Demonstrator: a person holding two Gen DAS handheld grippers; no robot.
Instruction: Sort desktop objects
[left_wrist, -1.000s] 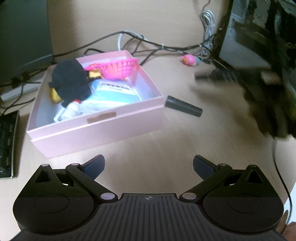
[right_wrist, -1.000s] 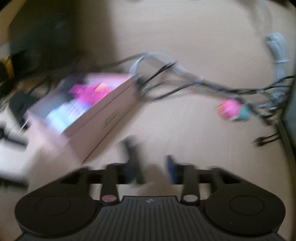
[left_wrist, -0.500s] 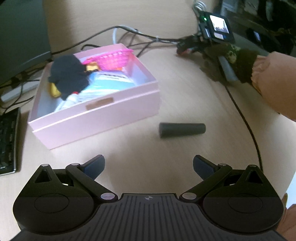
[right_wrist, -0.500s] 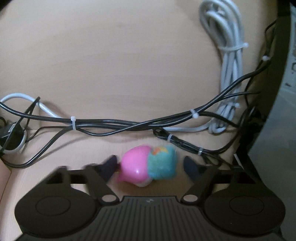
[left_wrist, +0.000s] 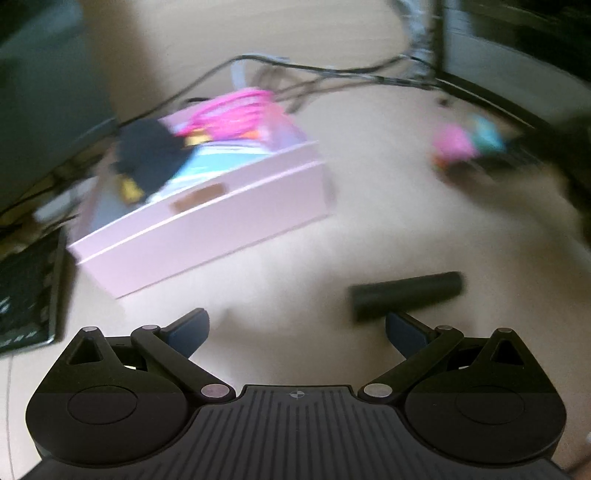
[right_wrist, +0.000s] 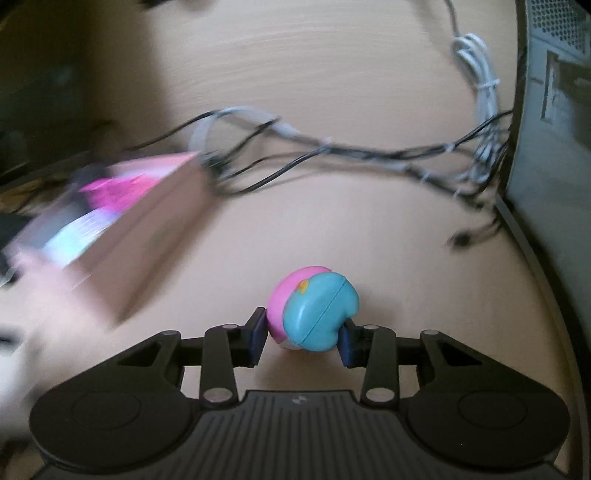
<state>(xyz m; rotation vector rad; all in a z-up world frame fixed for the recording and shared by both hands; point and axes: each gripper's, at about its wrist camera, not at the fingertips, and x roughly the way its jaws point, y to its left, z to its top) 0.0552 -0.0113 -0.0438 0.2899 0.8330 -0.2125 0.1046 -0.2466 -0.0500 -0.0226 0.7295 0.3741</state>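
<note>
My right gripper (right_wrist: 303, 334) is shut on a pink and blue toy (right_wrist: 314, 308) and holds it above the desk. The toy also shows blurred in the left wrist view (left_wrist: 467, 142), far right. My left gripper (left_wrist: 295, 328) is open and empty, low over the desk. A black cylinder (left_wrist: 406, 293) lies on the desk just beyond its right finger. A pink box (left_wrist: 207, 221) holding a black plush, a pink basket and a blue pack sits ahead on the left; it also shows in the right wrist view (right_wrist: 122, 221).
Black and white cables (right_wrist: 332, 155) run across the back of the desk. A computer case (right_wrist: 554, 129) stands at the right. A keyboard (left_wrist: 26, 291) lies left of the box, and a dark monitor (left_wrist: 44, 92) stands behind it.
My right gripper has closed on the pink and blue toy and pulled it back from the cables. My left gripper has moved closer to the black cylinder.
</note>
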